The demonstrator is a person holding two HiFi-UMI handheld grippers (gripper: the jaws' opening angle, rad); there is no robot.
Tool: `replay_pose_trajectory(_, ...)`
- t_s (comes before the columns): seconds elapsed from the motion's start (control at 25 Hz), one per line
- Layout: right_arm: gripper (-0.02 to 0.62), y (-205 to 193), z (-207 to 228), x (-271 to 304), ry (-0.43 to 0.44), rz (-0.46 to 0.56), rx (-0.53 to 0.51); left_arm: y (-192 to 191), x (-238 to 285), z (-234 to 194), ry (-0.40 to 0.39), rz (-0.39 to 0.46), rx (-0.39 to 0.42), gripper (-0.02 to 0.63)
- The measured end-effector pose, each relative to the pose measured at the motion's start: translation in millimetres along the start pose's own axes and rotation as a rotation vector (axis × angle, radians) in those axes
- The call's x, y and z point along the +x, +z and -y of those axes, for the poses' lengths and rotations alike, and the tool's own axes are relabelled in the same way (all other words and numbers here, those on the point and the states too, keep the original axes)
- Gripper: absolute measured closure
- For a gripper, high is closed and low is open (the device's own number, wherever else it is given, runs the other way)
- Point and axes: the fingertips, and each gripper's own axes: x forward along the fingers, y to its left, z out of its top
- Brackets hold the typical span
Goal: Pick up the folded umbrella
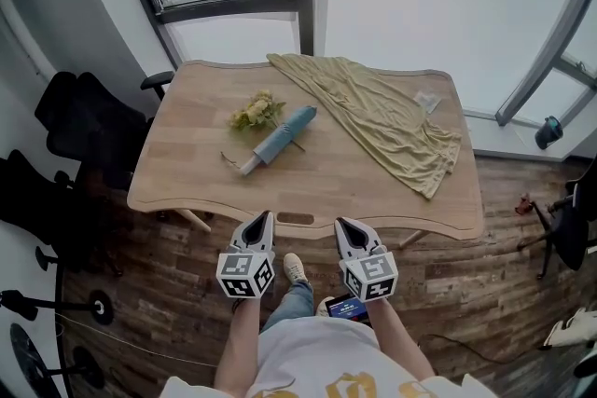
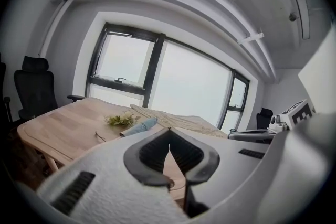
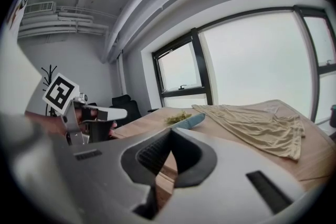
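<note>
At the worktop's front edge: left gripper and right gripper, side by side, both pointing toward the worktop.
Left gripper jaws: pressed together tip to tip, with nothing between them.
Right gripper jaws: pressed together as well, and empty.
Folded umbrella: light blue, lying slanted on the left half of the worktop, its pale end toward the front-left corner, well apart from both grippers.
Flower bunch: just beside the umbrella, on its far side.
Yellow cloth: spread from the far edge toward the right edge.
</note>
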Motion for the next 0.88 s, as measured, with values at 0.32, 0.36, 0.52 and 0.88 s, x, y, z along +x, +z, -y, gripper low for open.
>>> replay_pose_trajectory(0.32,0.584,15.6,35.3,78.0,-0.028,-0.046,-0.007,18.9,79.4,-46.3,-0.02,-0.02,-0.029,0.586)
replay_pose_trajectory(0.36,0.584,20.1,38.9,89.5,-0.032,-0.049,-0.011,23.3,90.2,-53.4,-0.024,-0.02,-0.028,0.586)
replay_pose_trajectory(0.52,0.584,35.7,49.7,132.8,-0.054,-0.054,-0.017,40.3,126.0,-81.1,-0.047,-0.02,-0.011,0.586)
replay_pose_trajectory(0.88,0.584,56.1,55.9,206.9,-0.098,-0.05,-0.033,64.7,181.4,-128.1,-0.143,-0.016,0.006,0.586)
